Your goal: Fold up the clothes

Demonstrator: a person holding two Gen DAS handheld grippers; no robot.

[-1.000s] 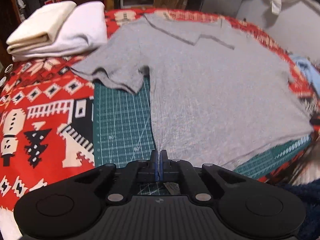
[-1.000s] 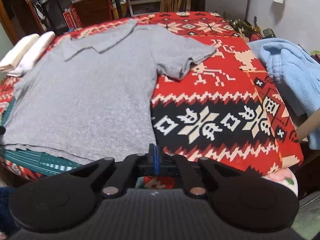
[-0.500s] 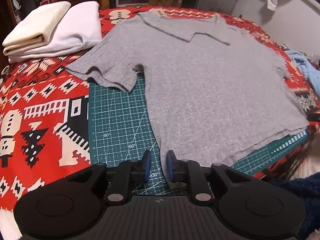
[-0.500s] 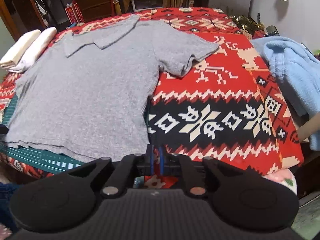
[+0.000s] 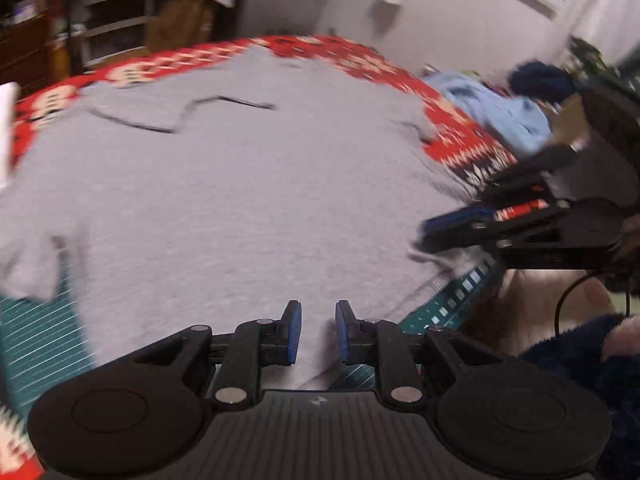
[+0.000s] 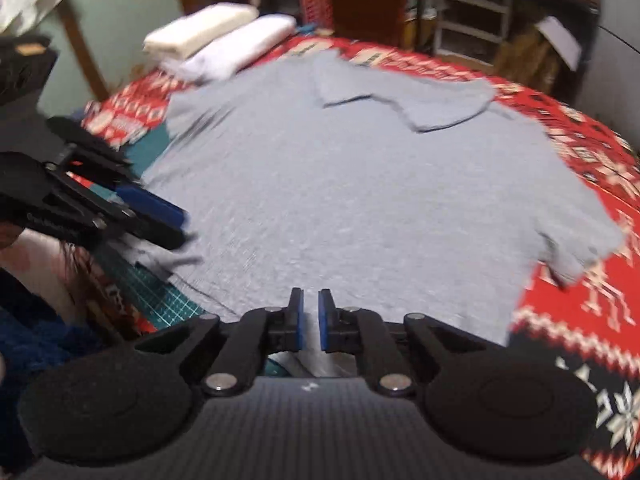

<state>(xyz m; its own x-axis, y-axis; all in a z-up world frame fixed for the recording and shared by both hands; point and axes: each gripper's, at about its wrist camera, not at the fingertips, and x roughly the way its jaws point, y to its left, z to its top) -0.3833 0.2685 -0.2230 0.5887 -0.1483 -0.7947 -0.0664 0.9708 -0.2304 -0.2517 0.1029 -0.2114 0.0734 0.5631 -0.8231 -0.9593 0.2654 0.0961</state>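
Red patterned blanket covers the work surface, with a green gridded cutting mat under the near edge, and the grey short-sleeved collared shirt lies spread flat across both. A second ago each gripper was clamped at a bottom hem corner; now the left gripper has its blue pads well spread and the right gripper stands narrowly parted, neither holding cloth. Both views have swung inward over the hem, so the smoothing looks finished and a fold grasp likely comes next
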